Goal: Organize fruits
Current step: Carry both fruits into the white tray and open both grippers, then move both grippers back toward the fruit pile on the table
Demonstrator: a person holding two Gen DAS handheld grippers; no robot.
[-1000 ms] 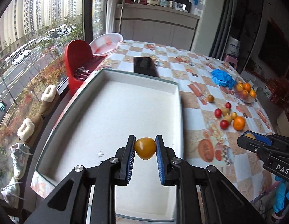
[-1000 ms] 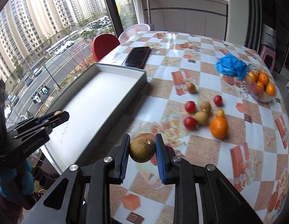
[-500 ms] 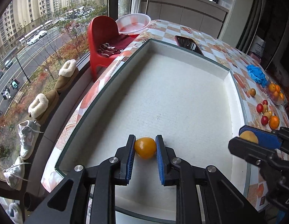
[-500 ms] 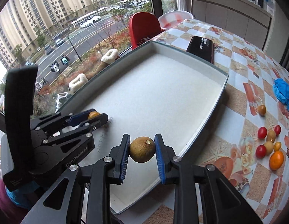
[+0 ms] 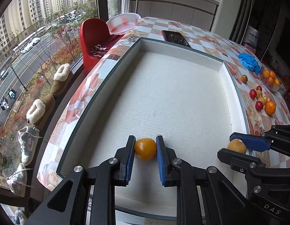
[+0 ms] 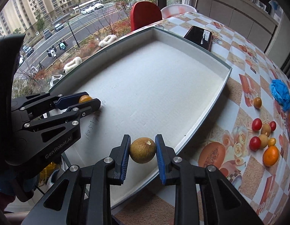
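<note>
Printed in white on the black body of the left tool [image 6: 89, 103]: "GenRobot.AI". Printed on the black body of the right tool [image 5: 238, 146]: "DAS". Handwritten on the white floor of the tray [image 6: 201, 112]: digits, roughly "1505...", too faint for certainty. Blue lettering on a white bag [image 5: 252, 36] at the far right: illegible.

Checkered table [image 6: 236, 86] carries tray [image 6: 203, 116], phone [image 6: 200, 37], loose fruits [image 6: 264, 136].

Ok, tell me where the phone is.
The phone lies flat on the checkered tablecloth just beyond the far wall of the white tray; in the right wrist view it sits upper right of centre.
</note>
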